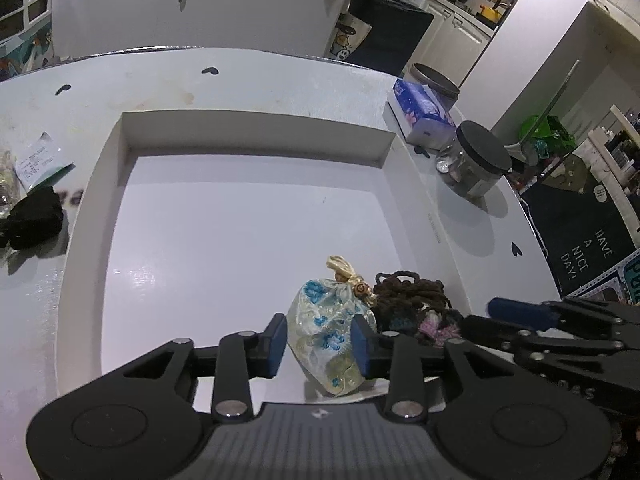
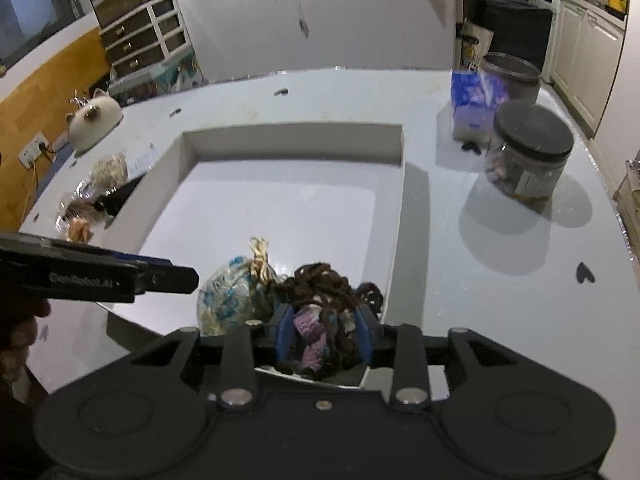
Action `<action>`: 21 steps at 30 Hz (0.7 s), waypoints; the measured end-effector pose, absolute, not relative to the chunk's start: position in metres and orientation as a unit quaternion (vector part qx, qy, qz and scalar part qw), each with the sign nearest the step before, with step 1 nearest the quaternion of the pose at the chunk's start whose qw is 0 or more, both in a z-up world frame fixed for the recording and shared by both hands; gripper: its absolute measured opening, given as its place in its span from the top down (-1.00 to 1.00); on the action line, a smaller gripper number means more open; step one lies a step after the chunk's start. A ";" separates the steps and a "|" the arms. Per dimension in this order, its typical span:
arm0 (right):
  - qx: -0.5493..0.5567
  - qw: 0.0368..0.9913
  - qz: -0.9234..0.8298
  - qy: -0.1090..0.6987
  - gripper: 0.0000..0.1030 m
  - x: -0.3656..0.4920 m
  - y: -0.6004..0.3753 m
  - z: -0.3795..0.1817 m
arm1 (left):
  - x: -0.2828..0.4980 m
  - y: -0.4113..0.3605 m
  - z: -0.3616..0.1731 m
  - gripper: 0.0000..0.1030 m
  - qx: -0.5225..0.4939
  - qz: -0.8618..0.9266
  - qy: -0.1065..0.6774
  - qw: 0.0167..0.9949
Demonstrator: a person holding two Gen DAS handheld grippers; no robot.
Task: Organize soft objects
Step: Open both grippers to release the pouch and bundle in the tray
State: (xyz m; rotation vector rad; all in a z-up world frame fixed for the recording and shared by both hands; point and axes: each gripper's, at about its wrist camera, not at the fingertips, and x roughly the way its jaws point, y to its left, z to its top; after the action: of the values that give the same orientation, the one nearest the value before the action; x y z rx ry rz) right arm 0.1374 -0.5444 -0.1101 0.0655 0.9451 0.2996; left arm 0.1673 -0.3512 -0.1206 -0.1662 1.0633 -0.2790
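One white tabletop (image 1: 248, 76) carries one shallow white tray (image 1: 96, 184) and two dark-lidded jars (image 2: 528, 152). In the tray's near corner lie two soft things, touching — one floral pouch (image 1: 326, 328) between the left gripper (image 1: 320, 340)'s released jaws, one dark crocheted bundle (image 2: 320, 320) between the right gripper (image 2: 324, 340)'s — grip unclear.

Two pouches (image 1: 332, 332); two jars (image 1: 476, 160)

A lidded jar (image 1: 476, 164) stands right of the tray, near a tissue pack (image 1: 424, 114) and a grey bin (image 1: 436, 82). Far left, a white kettle (image 2: 94, 122); a paper slip (image 1: 40, 160) lies there too.
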 end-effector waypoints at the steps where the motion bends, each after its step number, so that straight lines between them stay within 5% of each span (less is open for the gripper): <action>1: 0.031 0.881 0.143 0.450 0.20 0.135 -0.546 -0.107 | 0.166 -0.351 -0.119 0.19 -0.079 -0.132 0.503 0.851; 8: 0.033 0.893 0.130 0.430 -0.36 0.117 -0.552 -0.095 | 0.152 -0.348 -0.106 -0.47 -0.070 -0.127 0.485 0.863; 14: 0.031 0.910 0.087 0.405 -0.65 0.105 -0.556 -0.089 | 0.138 -0.342 -0.098 -0.88 -0.061 -0.112 0.467 0.875; 21: 0.026 0.929 0.057 0.364 -1.00 0.091 -0.558 -0.081 | 0.124 -0.329 -0.091 -1.00 -0.070 -0.090 0.441 0.890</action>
State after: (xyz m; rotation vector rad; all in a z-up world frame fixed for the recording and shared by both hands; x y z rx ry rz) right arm 0.0909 -0.5584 -0.0809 0.0542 0.7455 0.1176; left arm 0.1240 -0.3290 -0.0912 -0.1453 0.9166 -0.1873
